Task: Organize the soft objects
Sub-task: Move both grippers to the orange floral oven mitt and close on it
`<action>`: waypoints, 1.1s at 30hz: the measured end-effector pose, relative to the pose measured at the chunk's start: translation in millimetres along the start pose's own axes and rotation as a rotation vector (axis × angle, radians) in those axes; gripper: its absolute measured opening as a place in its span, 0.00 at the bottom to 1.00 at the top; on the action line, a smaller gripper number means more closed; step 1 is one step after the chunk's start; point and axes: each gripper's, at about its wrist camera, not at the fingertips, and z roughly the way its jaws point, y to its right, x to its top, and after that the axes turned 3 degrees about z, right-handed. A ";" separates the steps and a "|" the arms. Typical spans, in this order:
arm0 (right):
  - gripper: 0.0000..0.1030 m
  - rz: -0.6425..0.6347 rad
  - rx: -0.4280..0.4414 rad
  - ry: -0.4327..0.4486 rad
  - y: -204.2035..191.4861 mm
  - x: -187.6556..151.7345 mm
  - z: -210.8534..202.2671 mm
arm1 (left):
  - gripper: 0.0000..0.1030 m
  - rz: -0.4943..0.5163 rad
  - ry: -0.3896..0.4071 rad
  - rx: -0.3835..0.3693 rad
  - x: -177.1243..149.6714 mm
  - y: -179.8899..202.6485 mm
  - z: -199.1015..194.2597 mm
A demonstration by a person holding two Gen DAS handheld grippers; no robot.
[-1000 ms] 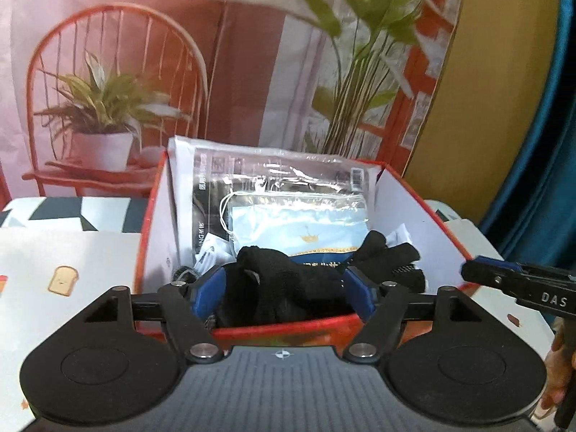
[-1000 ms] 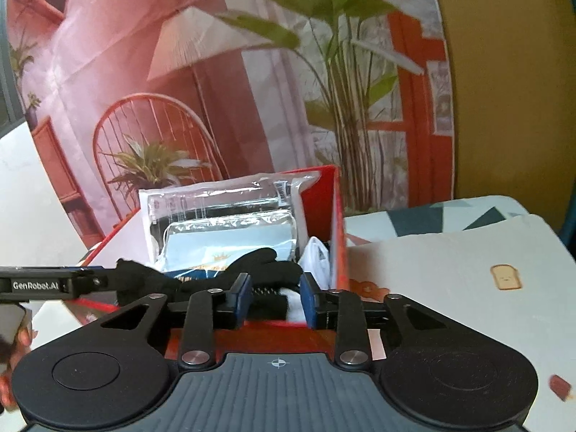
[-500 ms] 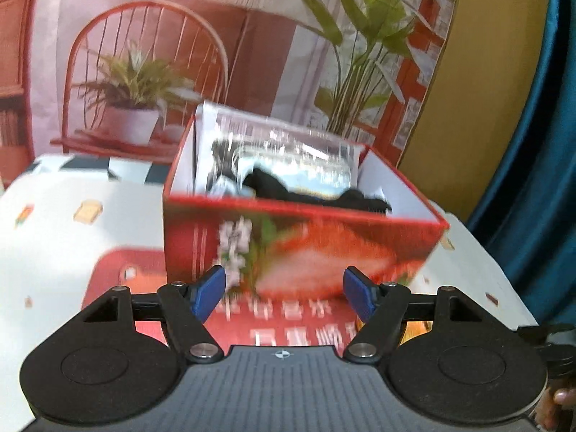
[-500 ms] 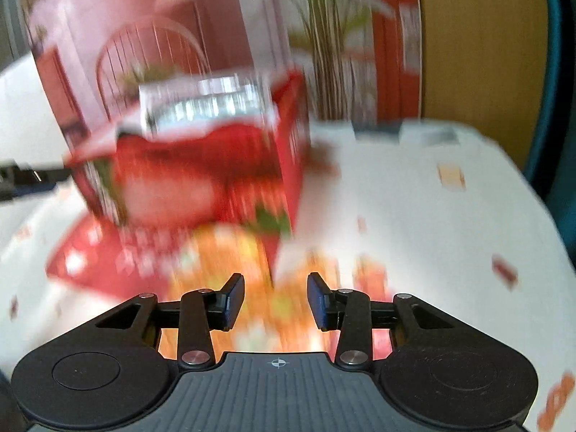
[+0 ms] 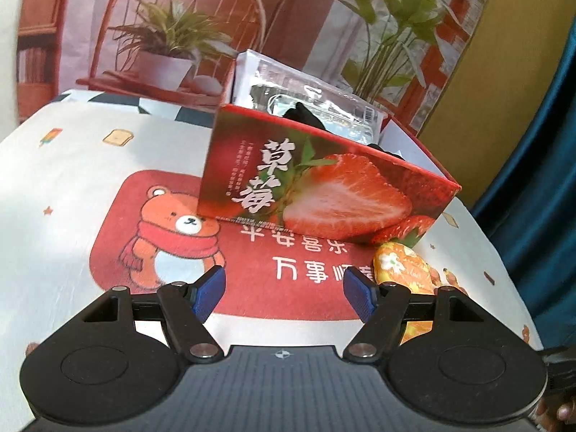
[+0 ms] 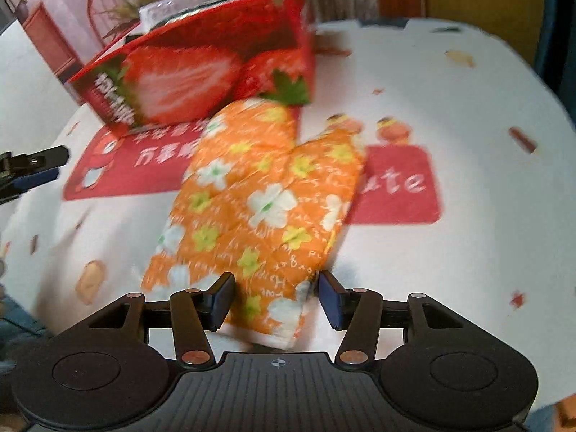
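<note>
An orange floral oven mitt (image 6: 266,194) lies flat on the table in front of a red strawberry-print box (image 6: 201,68). My right gripper (image 6: 276,282) hangs over the mitt's cuff end, tilted steeply down. Its jaws are opening, with the cuff between the fingers and the pads not pressing on it. In the left wrist view the box (image 5: 324,194) holds clear plastic packets (image 5: 324,97) and a black glove (image 5: 306,117). My left gripper (image 5: 283,280) stands open and empty over the red bear mat (image 5: 172,187), short of the box. The mitt (image 5: 399,266) shows beside its right finger.
The table wears a white printed cloth (image 6: 450,108) with red mats. A backdrop printed with plants and a chair (image 5: 172,36) stands behind the box. A blue curtain (image 5: 532,180) hangs past the table's right edge. My left gripper (image 6: 32,169) shows at the left of the right wrist view.
Both grippers have drawn back from over the box and sunk toward the table. The left one left the black glove in the box. The right one tilted down over the mitt and its jaws widened.
</note>
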 end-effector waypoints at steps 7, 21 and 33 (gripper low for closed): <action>0.47 -0.038 0.180 -0.110 -55.3 8.8 27.5 | 0.72 -0.046 0.005 0.002 -1.2 -9.2 -6.8; 0.46 -0.193 0.267 0.006 -112.1 32.7 29.0 | 0.72 -0.105 -0.040 0.007 -5.2 -15.6 7.0; 0.47 -0.067 0.089 0.150 -22.5 60.2 24.3 | 0.62 -0.058 -0.186 -0.042 -12.8 14.6 63.5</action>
